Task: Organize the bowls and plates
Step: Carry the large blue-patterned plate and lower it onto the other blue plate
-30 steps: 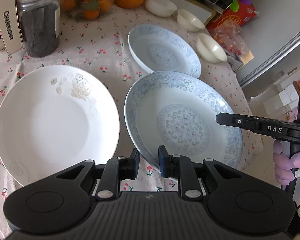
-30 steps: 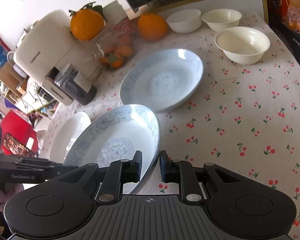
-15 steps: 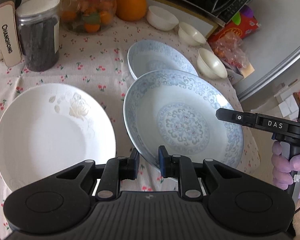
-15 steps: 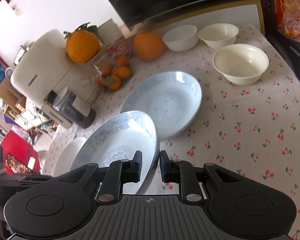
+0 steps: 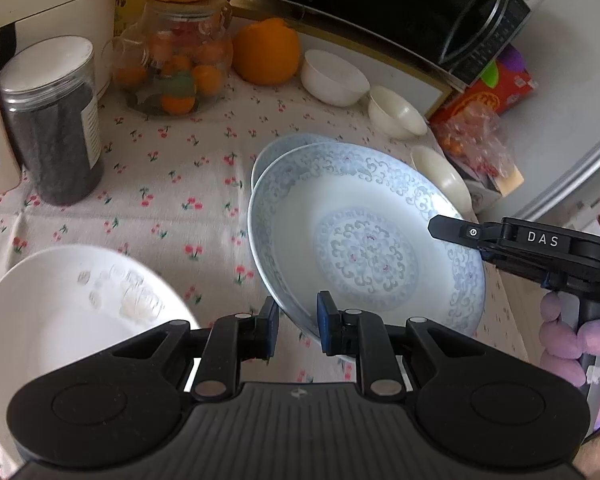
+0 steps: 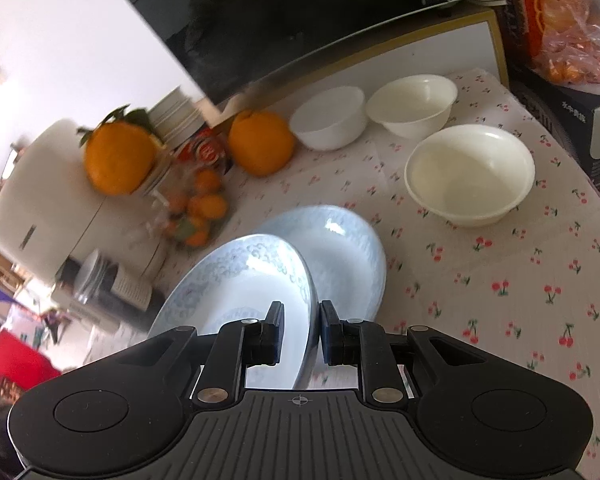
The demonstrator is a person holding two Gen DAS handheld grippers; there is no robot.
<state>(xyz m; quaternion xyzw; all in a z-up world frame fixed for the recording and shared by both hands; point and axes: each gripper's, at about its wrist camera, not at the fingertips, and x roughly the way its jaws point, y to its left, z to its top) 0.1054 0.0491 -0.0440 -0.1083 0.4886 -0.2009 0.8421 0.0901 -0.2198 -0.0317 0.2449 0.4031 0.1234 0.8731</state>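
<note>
Both grippers are closed on one round, shallow porcelain plate with a pale blue scroll border and a blue medallion in its centre (image 5: 364,240). The left gripper (image 5: 298,320) pinches the plate's near rim, its blue-padded jaws nearly together with only the rim between them. The right gripper (image 6: 300,332) clamps the rim on the opposite side in the same narrow pinch; in the left wrist view its black finger reaches in over the plate's right edge, with a hand in a lilac glove (image 5: 568,340) on the handle.

The held plate is off the cherry-print tablecloth (image 5: 172,184), tilted, and hangs over the second blue-patterned porcelain plate (image 6: 340,248), which lies flat on the cloth at the middle of the table. Only a crescent of that lower plate shows at the far left of the carried one. Whether the two touch, I cannot tell.

So the stacking of the blue pair looks nearly done but not finished: the carried plate is not yet set down or released. Left after that, by my reading: the plain white plate with a faint embossed flower (image 5: 72,320), alone at the near left, and three bowls standing unstacked along the far right edge, namely a white round bowl (image 6: 328,118) beside a large orange (image 6: 260,142), a cream bowl (image 6: 412,104) to its right, and a larger cream bowl (image 6: 470,174) nearer. None of the bowls is nested yet
</note>
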